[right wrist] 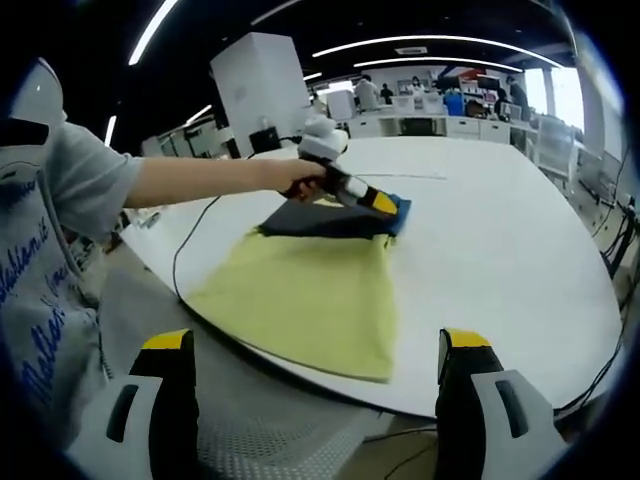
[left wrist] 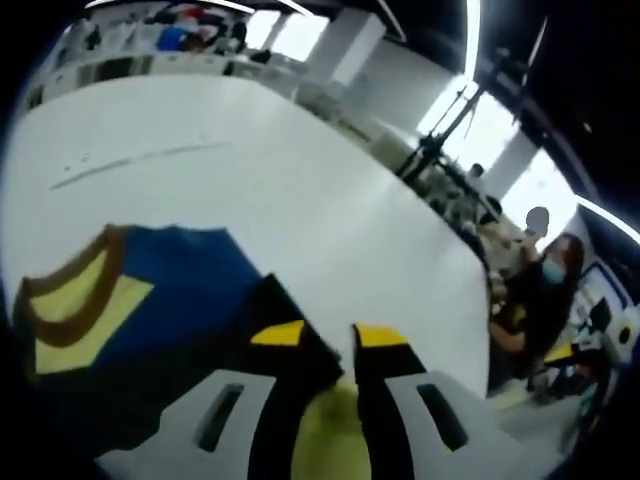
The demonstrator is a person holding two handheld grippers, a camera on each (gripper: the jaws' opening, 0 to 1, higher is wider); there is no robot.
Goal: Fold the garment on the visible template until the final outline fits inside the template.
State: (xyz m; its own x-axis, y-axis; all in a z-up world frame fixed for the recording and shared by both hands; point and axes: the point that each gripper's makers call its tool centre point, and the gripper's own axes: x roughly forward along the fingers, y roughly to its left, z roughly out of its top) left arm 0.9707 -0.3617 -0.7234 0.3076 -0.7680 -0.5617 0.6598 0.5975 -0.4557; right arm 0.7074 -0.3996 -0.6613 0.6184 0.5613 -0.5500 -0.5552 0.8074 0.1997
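The garment [right wrist: 310, 290] lies on the white table [right wrist: 500, 250]. Its yellow body spreads toward the near edge and its far part is folded over, dark and blue. In the left gripper view I see the blue part [left wrist: 180, 290] with a yellow and brown collar [left wrist: 75, 300]. My left gripper [left wrist: 329, 335] hovers at a dark fold [left wrist: 290, 310], its jaws a narrow gap apart with bare table between the tips. A hand holds the left gripper [right wrist: 375, 200] over the fold. My right gripper [right wrist: 315, 350] stands wide open off the near table edge, holding nothing.
A faint line [left wrist: 130, 160] marks the table beyond the garment. A black cable [right wrist: 195, 240] hangs off the left edge. The person's grey sleeve [right wrist: 60, 200] is at the left. Seated people [left wrist: 545, 290] and desks stand past the table's far end.
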